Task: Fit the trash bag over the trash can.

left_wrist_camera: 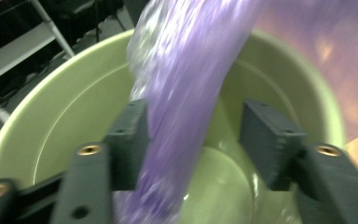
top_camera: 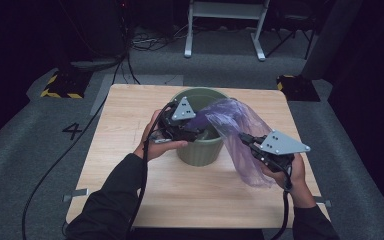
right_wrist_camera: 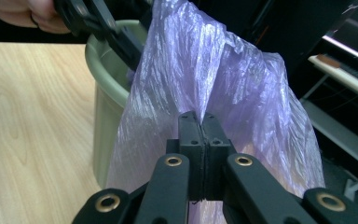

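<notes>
The green waste bin (top_camera: 200, 127) stands on the wooden counter (top_camera: 125, 130). The purple plastic bag (top_camera: 235, 135) drapes over its right rim. The right tongs (top_camera: 247, 141) are clenched on the bag film outside the bin. The left tongs (left_wrist_camera: 200, 144) are released over the bin mouth, with bag film between the jaws.

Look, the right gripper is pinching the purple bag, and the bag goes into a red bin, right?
Not quite: the bin is green, not red, as the high view shows. The rest holds: the right gripper is shut on the purple bag, which runs over the rim into the bin.
</notes>
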Demonstrator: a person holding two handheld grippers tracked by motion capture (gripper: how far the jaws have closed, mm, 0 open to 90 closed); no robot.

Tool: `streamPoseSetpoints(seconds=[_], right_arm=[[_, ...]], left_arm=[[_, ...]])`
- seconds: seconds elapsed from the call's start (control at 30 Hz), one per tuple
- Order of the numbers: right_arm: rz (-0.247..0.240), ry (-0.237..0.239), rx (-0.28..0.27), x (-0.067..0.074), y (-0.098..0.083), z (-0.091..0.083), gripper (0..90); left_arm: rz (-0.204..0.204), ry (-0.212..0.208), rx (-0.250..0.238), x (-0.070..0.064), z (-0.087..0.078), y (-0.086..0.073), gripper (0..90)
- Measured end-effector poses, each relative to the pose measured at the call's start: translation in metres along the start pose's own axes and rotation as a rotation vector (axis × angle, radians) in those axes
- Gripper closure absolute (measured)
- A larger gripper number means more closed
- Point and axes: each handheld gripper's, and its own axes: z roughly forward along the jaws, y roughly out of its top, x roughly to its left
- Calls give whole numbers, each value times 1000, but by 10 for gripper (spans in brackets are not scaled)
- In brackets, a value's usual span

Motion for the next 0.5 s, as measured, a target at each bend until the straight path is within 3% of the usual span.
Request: streamPoseSetpoints(seconds=[0.17,0.3,0.37,0.5], right_arm=[[-9,35,35,3,6,10,884],[-29,49,54,7,12,19,875],[-42,56,66,9,17,24,872],[-68,72,96,12,23,33,871]], left_arm=[[4,-15,-46,-5,-14,-3,234],[-13,-13,-78,-6,-23,-7,217],[-6,-11,-77,-8,-24,-7,217],[33,-49,-94,-16,-25,-4,211]])
